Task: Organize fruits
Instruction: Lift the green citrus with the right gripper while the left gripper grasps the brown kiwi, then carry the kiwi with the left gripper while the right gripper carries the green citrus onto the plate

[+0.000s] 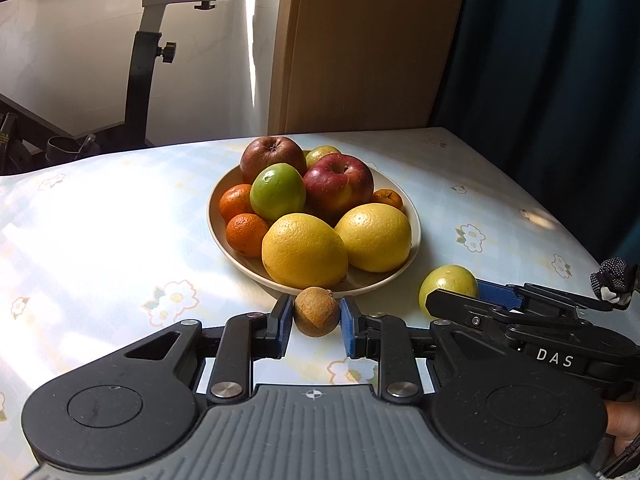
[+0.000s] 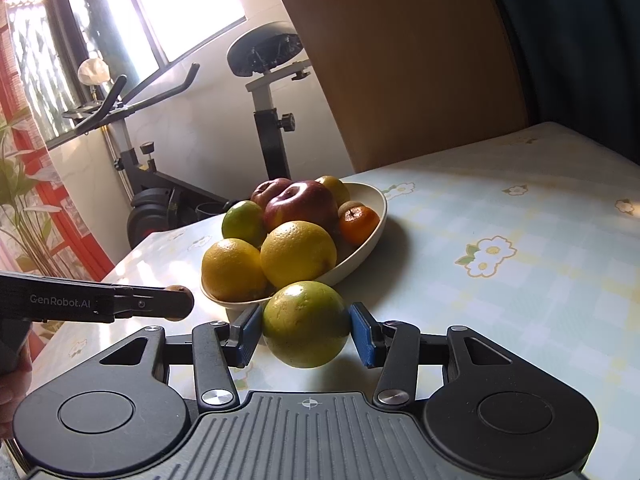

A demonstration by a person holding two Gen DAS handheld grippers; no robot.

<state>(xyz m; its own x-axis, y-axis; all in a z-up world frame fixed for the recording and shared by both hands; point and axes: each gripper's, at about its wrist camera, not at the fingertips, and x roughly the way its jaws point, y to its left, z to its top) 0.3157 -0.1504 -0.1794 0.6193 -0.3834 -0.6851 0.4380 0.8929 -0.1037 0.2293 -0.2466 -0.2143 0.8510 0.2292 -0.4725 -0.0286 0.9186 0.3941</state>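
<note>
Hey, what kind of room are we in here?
Probably a home living or dining area: a table with a floral checked tablecloth, a cream bowl piled with fruit, and a black exercise bike by a sunny window.

The left gripper points downward, its blue pads clamped on a small brown fruit. The right gripper, just beside it, grips a yellow-green fruit.

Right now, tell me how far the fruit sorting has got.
Done: the bowl already holds apples, oranges and big yellow fruits. In hand: the left gripper is shut on a small brown fruit, and the right gripper is shut on a green fruit. Left: both fruits must still go into the bowl.
</note>
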